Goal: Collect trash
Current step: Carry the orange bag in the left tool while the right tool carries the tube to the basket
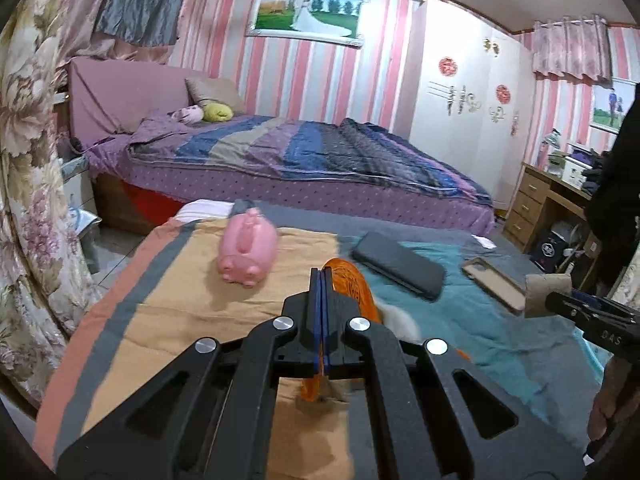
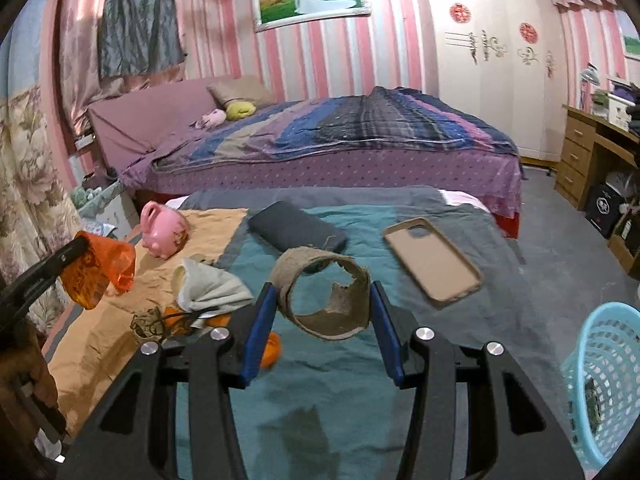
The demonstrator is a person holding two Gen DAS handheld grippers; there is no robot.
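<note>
My left gripper is shut on a crumpled orange plastic wrapper and holds it above the cloth-covered table; it also shows in the right wrist view. My right gripper holds a torn brown cardboard roll between its blue pads, a little above the table; the roll also shows in the left wrist view. A crumpled white tissue, orange scraps and a small dark wrapper lie on the cloth.
A pink piggy bank, a dark wallet and a tan phone case lie on the table. A light blue basket stands at the right. A bed is behind, a wooden desk far right.
</note>
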